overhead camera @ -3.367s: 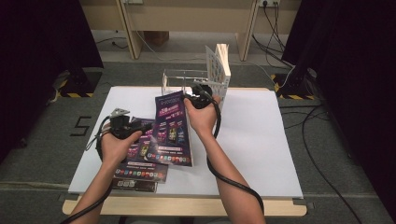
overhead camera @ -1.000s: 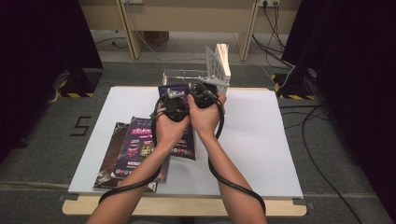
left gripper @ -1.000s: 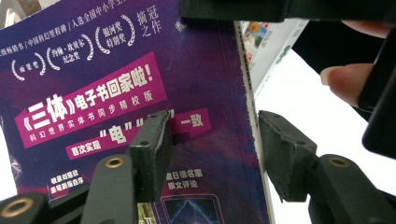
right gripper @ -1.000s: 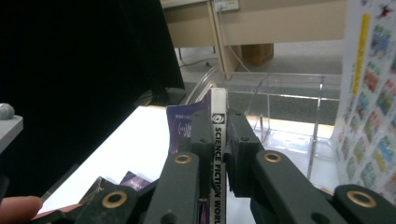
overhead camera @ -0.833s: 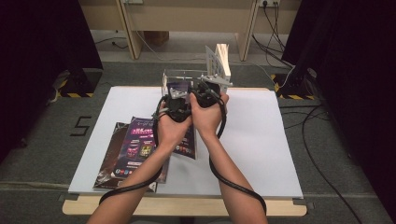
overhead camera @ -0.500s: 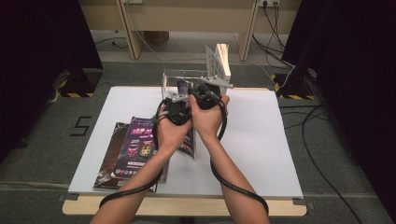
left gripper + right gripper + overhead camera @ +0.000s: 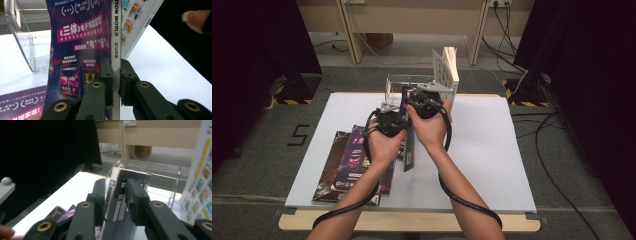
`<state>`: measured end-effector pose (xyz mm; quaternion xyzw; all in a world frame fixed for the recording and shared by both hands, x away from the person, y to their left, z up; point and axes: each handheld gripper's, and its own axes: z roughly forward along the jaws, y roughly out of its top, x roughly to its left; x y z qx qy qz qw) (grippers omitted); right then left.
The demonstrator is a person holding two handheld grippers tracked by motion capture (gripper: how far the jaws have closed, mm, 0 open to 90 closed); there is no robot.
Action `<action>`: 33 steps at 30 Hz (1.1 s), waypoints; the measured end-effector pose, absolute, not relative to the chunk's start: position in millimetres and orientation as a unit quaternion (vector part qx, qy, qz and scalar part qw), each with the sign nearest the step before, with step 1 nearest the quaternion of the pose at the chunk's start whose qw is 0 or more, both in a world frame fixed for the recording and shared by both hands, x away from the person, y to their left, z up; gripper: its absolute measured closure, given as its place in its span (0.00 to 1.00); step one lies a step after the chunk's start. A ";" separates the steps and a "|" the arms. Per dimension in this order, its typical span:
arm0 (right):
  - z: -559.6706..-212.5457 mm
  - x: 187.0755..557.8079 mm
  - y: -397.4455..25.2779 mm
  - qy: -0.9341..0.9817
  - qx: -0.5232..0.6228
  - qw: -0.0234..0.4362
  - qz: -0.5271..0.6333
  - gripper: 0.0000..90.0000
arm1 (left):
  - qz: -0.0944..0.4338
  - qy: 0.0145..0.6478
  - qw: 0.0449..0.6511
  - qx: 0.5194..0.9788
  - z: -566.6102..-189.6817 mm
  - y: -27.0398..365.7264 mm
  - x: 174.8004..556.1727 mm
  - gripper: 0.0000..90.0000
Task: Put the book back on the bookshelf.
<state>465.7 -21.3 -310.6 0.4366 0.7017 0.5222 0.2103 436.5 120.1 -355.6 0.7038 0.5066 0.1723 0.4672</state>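
Note:
A purple magazine (image 7: 408, 150) stands upright on edge above the white table (image 7: 482, 150), held between both hands. My left gripper (image 7: 388, 122) is shut on its spine low down; the left gripper view shows the jaws (image 7: 116, 67) pinching the white spine of the magazine (image 7: 80, 37). My right gripper (image 7: 424, 100) is shut on the magazine's top edge, which the right gripper view shows clamped between its jaws (image 7: 116, 187) on the magazine (image 7: 112, 195). A clear acrylic rack (image 7: 404, 82) stands just beyond.
A white magazine (image 7: 444, 70) with coloured squares leans upright at the rack's right end. A stack of magazines (image 7: 354, 165) lies flat at the table's front left. Cables trail on the floor to the right, and a wooden bench stands behind the table.
The purple magazine lay flat under the right gripper while the left gripper was at the stack. Both grippers now hold it tipped upright, lifted and moved toward the rack.

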 end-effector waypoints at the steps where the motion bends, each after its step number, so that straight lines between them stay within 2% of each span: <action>1: -309.0 464.0 -24.0 0.700 0.433 0.203 0.531 0.72 | 0.168 0.508 0.472 0.700 -356.3 123.5 436.9 0.92; 4: -301.7 455.8 -40.4 0.692 0.420 0.184 0.557 0.69 | 0.164 0.508 0.480 0.696 -357.4 131.6 437.9 0.92; 11: -307.2 444.0 -97.2 0.685 0.446 0.220 0.532 0.68 | 0.154 0.504 0.498 0.688 -359.8 140.8 437.5 0.92; 18: -355.6 427.1 -160.1 0.685 0.498 0.211 0.488 0.68 | 0.153 0.484 0.505 0.698 -357.5 142.2 434.8 0.92; 25: -411.5 404.5 -204.5 0.683 0.543 0.205 0.443 0.68 | 0.160 0.459 0.514 0.707 -351.5 139.9 430.7 0.92; 33: -455.7 383.6 -230.7 0.668 0.569 0.214 0.429 0.68 | 0.172 0.456 0.527 0.697 -346.1 142.6 434.3 0.92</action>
